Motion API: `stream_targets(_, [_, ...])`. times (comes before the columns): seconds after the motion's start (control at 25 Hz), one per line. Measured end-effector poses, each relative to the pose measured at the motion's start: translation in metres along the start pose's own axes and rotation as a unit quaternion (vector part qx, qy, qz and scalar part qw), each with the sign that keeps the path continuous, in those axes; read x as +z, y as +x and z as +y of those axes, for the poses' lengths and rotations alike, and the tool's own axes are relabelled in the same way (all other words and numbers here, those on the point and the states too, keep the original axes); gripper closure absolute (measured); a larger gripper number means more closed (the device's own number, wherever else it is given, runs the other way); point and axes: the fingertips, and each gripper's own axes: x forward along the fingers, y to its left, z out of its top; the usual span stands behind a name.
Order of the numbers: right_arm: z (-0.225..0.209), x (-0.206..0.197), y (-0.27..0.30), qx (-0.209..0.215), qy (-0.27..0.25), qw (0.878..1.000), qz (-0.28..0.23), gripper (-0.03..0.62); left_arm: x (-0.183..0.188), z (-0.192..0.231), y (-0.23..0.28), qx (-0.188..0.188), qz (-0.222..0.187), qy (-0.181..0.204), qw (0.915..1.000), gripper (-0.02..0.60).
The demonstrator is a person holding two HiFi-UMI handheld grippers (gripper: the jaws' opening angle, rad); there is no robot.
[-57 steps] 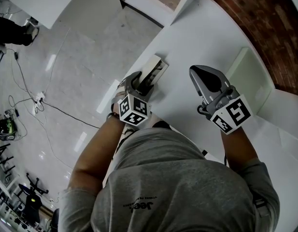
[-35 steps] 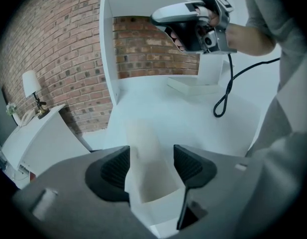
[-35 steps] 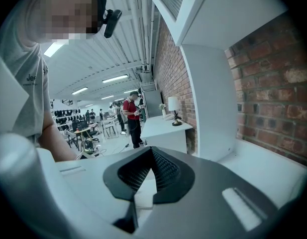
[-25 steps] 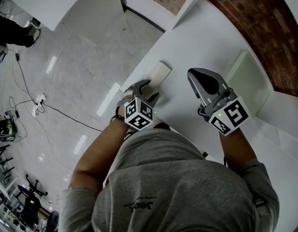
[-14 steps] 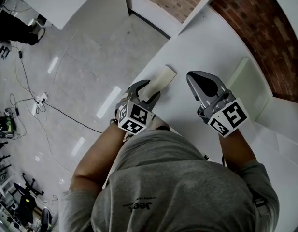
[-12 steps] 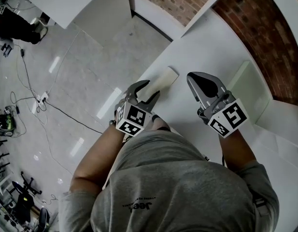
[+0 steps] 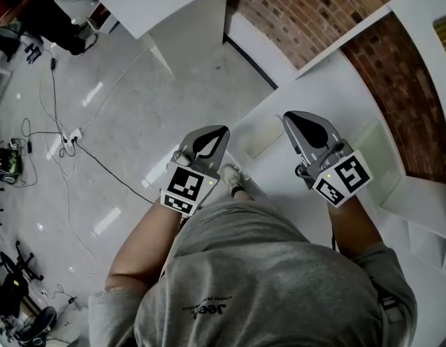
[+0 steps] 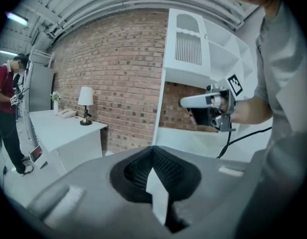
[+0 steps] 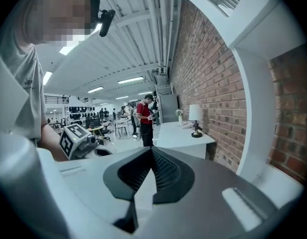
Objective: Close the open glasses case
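Observation:
The glasses case (image 7: 262,134) lies closed on the white table (image 7: 309,85), a pale flat oblong between my two grippers. My left gripper (image 7: 218,131) hangs lifted to the left of it, over the table's edge, shut with nothing in it. The left gripper view shows the jaws (image 8: 153,149) met and empty, pointing at the brick wall. My right gripper (image 7: 296,119) is lifted to the right of the case, also shut and empty (image 9: 152,151). Neither gripper touches the case.
A pale green board (image 7: 378,157) lies on the table right of the right gripper. Brick wall (image 7: 316,13) and white shelving (image 8: 193,49) stand behind. Cables run over the floor (image 7: 63,136) at the left. A person in a red shirt (image 9: 143,116) stands farther off.
The case went from open to closed. My left gripper left it, rose toward me and shut its jaws. The right gripper shifted slightly, still shut. The head view tilted up.

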Motion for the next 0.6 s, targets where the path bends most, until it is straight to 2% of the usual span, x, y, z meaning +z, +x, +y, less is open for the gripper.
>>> stream_targets(0.16, [0.022,0.015,0.016,0.02,-0.011,1.0,0.001,0.585,0.027,0.019,-0.039,0.027,-0.04,-0.025,0.9985,0.584])
stream_targets(0.28, [0.039,0.028,0.033,0.045,-0.022,0.999,-0.001,0.585,0.041,0.038,-0.073,0.063,-0.064,-0.038,0.9952,0.584])
stream_targets(0.44, [0.074,0.047,0.061,0.088,-0.037,0.995,-0.006,0.585,0.05,0.065,-0.135,0.12,-0.096,-0.064,0.986,0.584])
stream_targets(0.6, [0.115,0.061,0.092,0.134,-0.049,0.99,-0.008,0.585,0.05,0.086,-0.199,0.179,-0.118,-0.087,0.9729,0.584])
